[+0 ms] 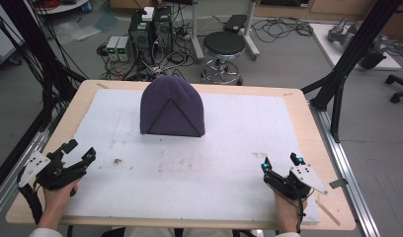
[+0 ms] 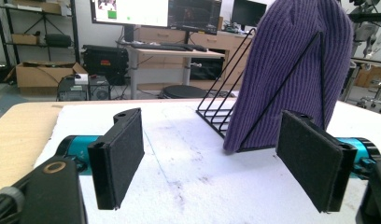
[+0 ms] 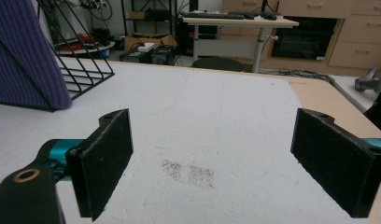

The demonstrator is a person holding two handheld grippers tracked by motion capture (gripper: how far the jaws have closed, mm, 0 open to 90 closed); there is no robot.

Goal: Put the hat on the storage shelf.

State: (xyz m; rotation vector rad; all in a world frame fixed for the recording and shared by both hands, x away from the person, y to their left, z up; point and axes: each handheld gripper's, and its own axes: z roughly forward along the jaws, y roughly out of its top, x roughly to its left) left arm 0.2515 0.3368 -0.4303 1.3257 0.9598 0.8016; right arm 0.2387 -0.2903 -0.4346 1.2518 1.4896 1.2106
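A purple knitted beanie (image 1: 172, 106) is draped over a black wire rack (image 2: 228, 105) at the back middle of the white mat (image 1: 199, 158). The left gripper view shows the beanie (image 2: 291, 70) ahead and to the right. In the right gripper view the beanie (image 3: 25, 60) and the rack (image 3: 81, 70) lie at the far left. My left gripper (image 1: 78, 152) rests near the mat's left front edge, jaws wide apart and nothing between them. My right gripper (image 1: 281, 162) sits at the right front, open and holding nothing. Both are well short of the beanie.
The wooden table (image 1: 308, 128) carries the mat, which has a few dark smudges (image 1: 116, 161). Beyond the table stand computer towers (image 1: 150, 29), a black stool (image 1: 224, 47) and loose cables. Black frame posts (image 1: 347, 54) rise at the right.
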